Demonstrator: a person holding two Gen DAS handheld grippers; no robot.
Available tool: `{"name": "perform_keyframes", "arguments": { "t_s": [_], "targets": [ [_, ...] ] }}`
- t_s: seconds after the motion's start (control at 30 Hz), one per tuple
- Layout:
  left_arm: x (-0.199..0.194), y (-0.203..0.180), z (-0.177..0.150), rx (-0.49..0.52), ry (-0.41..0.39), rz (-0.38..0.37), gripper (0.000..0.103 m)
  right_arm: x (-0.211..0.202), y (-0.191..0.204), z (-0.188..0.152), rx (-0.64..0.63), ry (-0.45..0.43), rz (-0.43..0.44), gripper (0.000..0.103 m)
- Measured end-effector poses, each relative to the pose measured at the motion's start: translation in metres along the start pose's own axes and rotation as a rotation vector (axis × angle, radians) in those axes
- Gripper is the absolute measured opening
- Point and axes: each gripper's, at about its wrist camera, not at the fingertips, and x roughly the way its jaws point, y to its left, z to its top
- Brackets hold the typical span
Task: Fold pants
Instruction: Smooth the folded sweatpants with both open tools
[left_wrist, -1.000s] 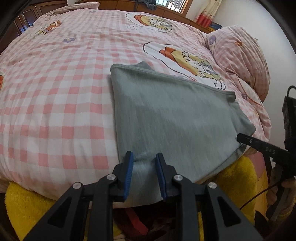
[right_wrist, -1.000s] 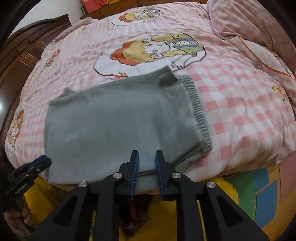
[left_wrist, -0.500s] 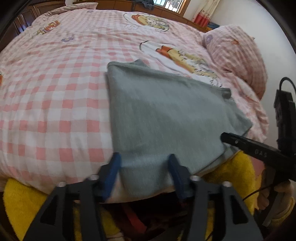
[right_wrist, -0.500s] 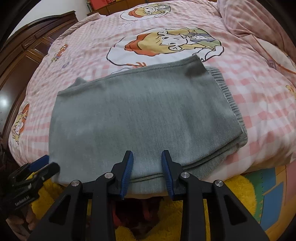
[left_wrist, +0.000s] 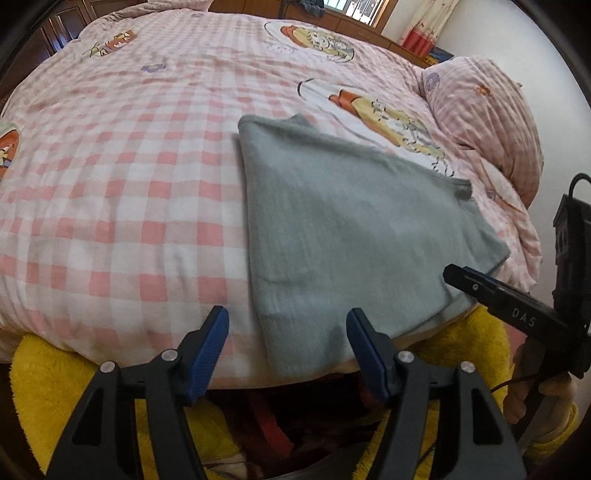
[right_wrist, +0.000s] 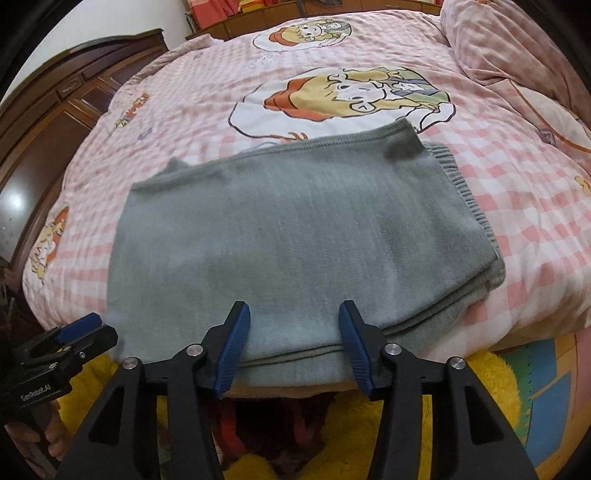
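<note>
The grey pants (right_wrist: 303, 240) lie folded into a flat stack at the near edge of the pink checked bedspread (left_wrist: 122, 177), and both the left gripper (left_wrist: 288, 332) and the right gripper (right_wrist: 295, 328) hang spread wide and empty just short of that edge. To finish well, each should likely draw straight away without catching the layered hem, or else pinch all the layers evenly if another fold is wanted. Legible writing: "DAS" on the right tool in the left view, "GenRobot.AI" on the left tool in the right view

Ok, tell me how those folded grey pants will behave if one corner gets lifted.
The pants look like soft knit lying in loose layers, so a lifted corner would probably droop and the fold open. The stacked edges near the right hand-held gripper could slip apart. The fabric looks fuzzy, so it would likely drag on the quilt, not slide.
</note>
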Motion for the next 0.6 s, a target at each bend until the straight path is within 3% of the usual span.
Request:
{"name": "perform_keyframes", "arguments": {
  "t_s": [0.13,0.4,0.6],
  "targets": [
    [-0.016,0.001,0.005,-0.009,-0.034,-0.008,0.07,-0.018,0.003,0.0,0.022,-0.026,0.051,0.053],
    [-0.015,0.0,0.024,-0.021,-0.028,-0.026,0.07,-0.042,0.01,0.007,0.024,-0.098,0.049,0.056],
    [-0.001,0.004,0.038,-0.054,-0.006,-0.07,0.07,-0.029,0.014,0.012,0.031,-0.046,0.029,0.056]
  ]
}}
